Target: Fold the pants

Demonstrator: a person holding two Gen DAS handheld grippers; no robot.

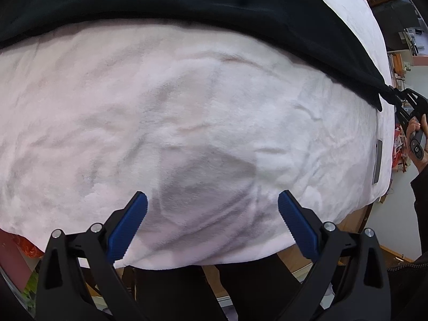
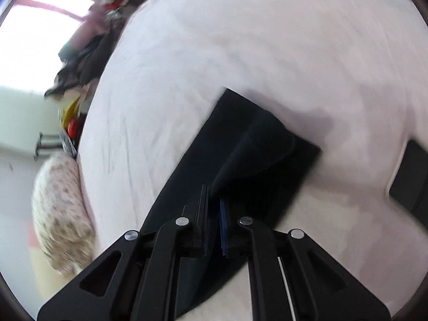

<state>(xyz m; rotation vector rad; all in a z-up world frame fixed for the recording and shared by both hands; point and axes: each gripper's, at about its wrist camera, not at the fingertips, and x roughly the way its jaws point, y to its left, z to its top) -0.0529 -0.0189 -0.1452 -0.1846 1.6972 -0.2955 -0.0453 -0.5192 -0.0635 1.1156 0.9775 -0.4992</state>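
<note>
Pale pink fleece blanket (image 1: 187, 112) covers a bed and fills both views, wrinkled ahead of the left tool. Black pants (image 1: 187, 2) lie stretched across the blanket well beyond the left tool's tips, running in a long band toward the right tool. Left tool (image 1: 212, 224) points down at bare blanket, its blue-padded fingers (image 1: 128, 224) spread wide apart with nothing between them, not touching the pants. Right tool (image 2: 214, 208) has its jaws pressed together on a pinched corner of the pants, the dark cloth fanning out ahead of its tips over the blanket; right wrist view is blurred. From the left view the right tool sits far off to the right at the pants' end, a hand (image 1: 414, 131) gripping its handle. Floral pillow (image 2: 61, 214) lies left of the right tool, off the bed edge.
</note>
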